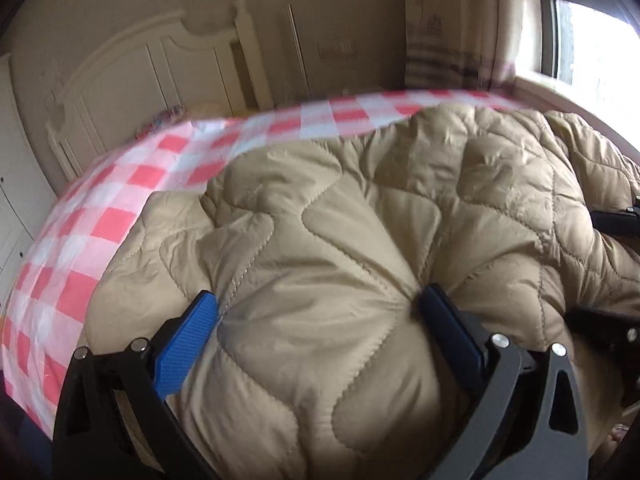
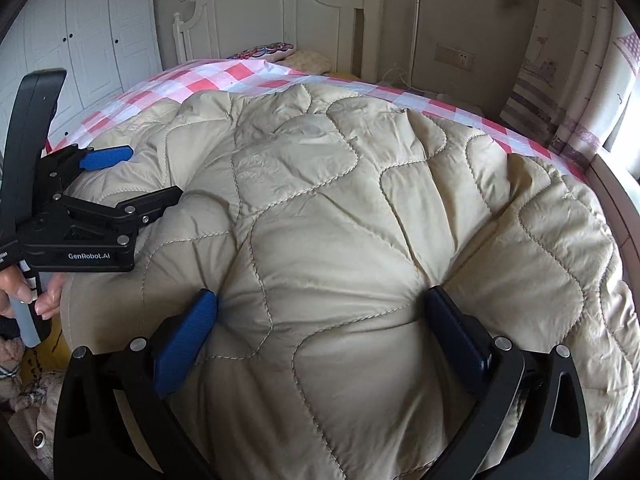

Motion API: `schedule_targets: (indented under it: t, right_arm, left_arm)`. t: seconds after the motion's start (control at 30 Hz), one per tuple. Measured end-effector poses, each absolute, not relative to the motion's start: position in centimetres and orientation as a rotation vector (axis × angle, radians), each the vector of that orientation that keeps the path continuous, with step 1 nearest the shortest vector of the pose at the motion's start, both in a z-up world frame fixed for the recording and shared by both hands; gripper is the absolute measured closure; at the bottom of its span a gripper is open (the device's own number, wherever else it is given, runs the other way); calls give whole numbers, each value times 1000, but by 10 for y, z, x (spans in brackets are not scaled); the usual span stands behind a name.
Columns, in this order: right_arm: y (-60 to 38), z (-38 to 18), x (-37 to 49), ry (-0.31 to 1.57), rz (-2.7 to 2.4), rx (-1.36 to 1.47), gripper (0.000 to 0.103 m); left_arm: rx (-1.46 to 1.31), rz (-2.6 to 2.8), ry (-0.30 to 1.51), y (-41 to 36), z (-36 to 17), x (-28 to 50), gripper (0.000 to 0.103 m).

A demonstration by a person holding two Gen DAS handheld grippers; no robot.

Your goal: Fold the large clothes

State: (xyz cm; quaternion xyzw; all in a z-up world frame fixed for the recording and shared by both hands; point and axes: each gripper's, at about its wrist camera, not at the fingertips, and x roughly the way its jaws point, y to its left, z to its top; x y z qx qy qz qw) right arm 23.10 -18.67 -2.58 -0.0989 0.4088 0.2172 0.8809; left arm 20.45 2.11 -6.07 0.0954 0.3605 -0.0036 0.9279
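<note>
Nearest your left wrist camera, the left gripper [image 1: 318, 306] has its jaws spread wide, with a thick bulge of the coat [image 1: 360, 220] swelling up between the two blue pads [image 1: 188, 344]. Both pads press into the quilted beige fabric, so you hold a bunched fold rather than a thin edge. The coat lies across the bed [image 1: 120, 200], covering most of its pink-and-white checked sheet, which shows along the left and far side. Behind it stands a white headboard [image 1: 152, 64], and a bright window [image 1: 592, 44] sits at upper right. At the right edge you see black parts of the right gripper [image 1: 616, 220], half buried in the coat.

From your right wrist camera, the right gripper [image 2: 320, 306] is likewise spread wide, its pads pushed into a mound of coat [image 2: 360, 200] that fills the gap. The left gripper [image 2: 154, 176] shows at the left, held by your hand [image 2: 24, 292]; one blue pad lies on top of the coat and a fold passes between its fingers. The checked bed [image 2: 224, 76] runs behind, with the headboard [image 2: 280, 4] and a white wardrobe [image 2: 80, 32] beyond.
</note>
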Motion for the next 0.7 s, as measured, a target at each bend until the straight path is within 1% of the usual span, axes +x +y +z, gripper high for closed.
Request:
schedule_targets:
  t: [0.1, 0.2, 0.3, 0.33, 0.37, 0.4, 0.5, 0.53, 0.7]
  right_arm:
    - [-170, -4, 206, 864, 411, -247, 5]
    - [-162, 32, 207, 752, 385, -264, 5]
    - [-154, 48, 236, 690, 336, -261, 5]
    - [-149, 46, 255, 702, 328, -240, 8]
    - [-147, 40, 276, 741, 320, -217, 18]
    - [-146, 32, 292, 777, 306, -204, 26]
    - [-142, -21, 343, 926, 255, -223, 23]
    - [-146, -26, 349, 947, 276, -177, 23]
    - [-147, -18, 338, 925, 282, -186, 19]
  left_arm:
    - [191, -8, 762, 23, -59, 210, 2]
    - [179, -7, 747, 25, -61, 208, 2]
    - [181, 1, 736, 25, -61, 207, 2]
    - [179, 0, 736, 25, -61, 207, 2]
    - [179, 0, 736, 24, -61, 207, 2]
    - [177, 0, 735, 24, -61, 206, 2]
    - [178, 1, 733, 22, -61, 204, 2]
    - [174, 0, 731, 23, -60, 204, 2]
    - [161, -9, 734, 25, -61, 204, 2]
